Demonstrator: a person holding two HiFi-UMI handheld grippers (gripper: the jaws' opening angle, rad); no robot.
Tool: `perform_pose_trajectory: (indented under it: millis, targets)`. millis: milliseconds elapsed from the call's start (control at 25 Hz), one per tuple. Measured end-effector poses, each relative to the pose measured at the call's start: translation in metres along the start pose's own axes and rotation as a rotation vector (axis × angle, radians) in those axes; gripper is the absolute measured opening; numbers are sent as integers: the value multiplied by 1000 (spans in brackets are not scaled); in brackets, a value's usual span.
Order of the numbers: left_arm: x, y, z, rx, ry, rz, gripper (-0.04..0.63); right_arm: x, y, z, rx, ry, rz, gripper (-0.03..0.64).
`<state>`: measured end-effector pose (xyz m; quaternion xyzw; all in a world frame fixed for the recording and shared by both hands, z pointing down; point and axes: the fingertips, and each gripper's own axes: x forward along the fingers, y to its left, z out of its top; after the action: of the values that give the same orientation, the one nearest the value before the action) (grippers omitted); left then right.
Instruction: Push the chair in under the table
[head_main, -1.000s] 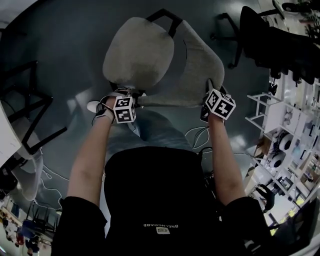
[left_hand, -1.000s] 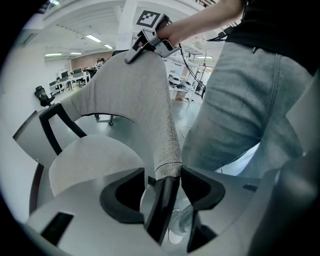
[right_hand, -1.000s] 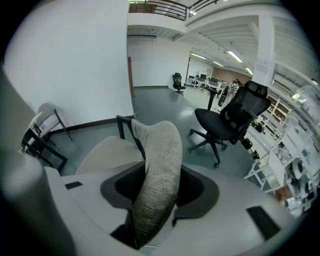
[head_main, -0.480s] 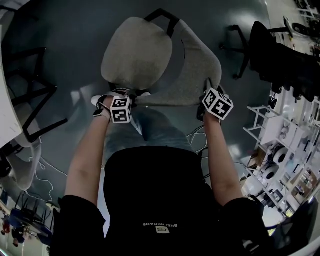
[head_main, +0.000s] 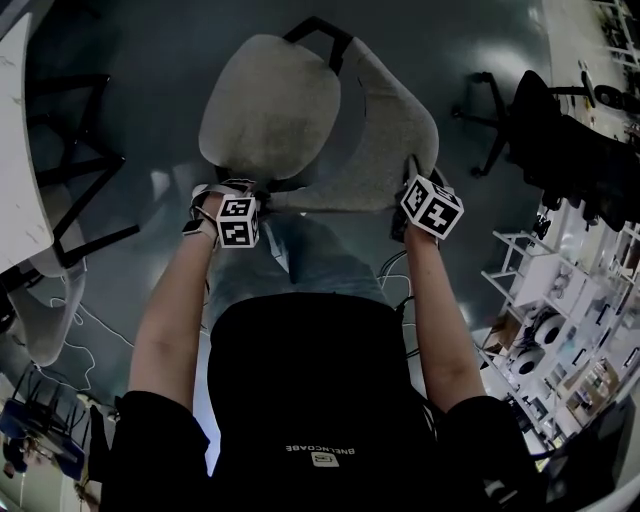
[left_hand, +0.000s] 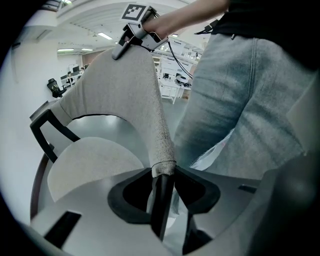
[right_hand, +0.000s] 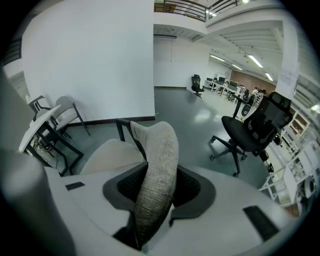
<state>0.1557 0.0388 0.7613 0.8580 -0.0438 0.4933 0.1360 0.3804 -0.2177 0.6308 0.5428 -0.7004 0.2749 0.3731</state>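
While we look down from the head view, we list one grey chair (head_main: 270, 110) on the dark floor (head_main: 150, 40). Its seat faces away from us, toward the top of the picture. Its backrest (head_main: 390, 130) stands nearest us, with the top edge running left to right. The white table (head_main: 18, 150) lies at the left edge, well apart from the chair, which is not under it. Both forearms (head_main: 175, 320) reach forward, roughly parallel. The left gripper (head_main: 243, 188) and right gripper (head_main: 412, 172) tilt downward onto the two ends of that top edge.

Left gripper view: the jaws have just been closing and pinch the thin fabric edge of the backrest between them. The backrest rises away to the upper left, where the right gripper (left_hand: 119, 52) grips its far corner. The seat (left_hand: 95, 165) lies to the left, and a leg in jeans (left_hand: 240, 100) is to the right.

Right gripper view: the jaws have just been closing and clamp the rounded end of the backrest, which stands upright between them. The table shows at the far left, and a black office chair (right_hand: 255, 130) stands apart at the right.
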Motion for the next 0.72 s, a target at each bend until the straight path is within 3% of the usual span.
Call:
perform_pose_trajectory:
  millis: [720]
  targets:
    - [-67, 11, -99, -84, 16, 91, 121, 22, 142, 42, -86, 10, 63, 147]
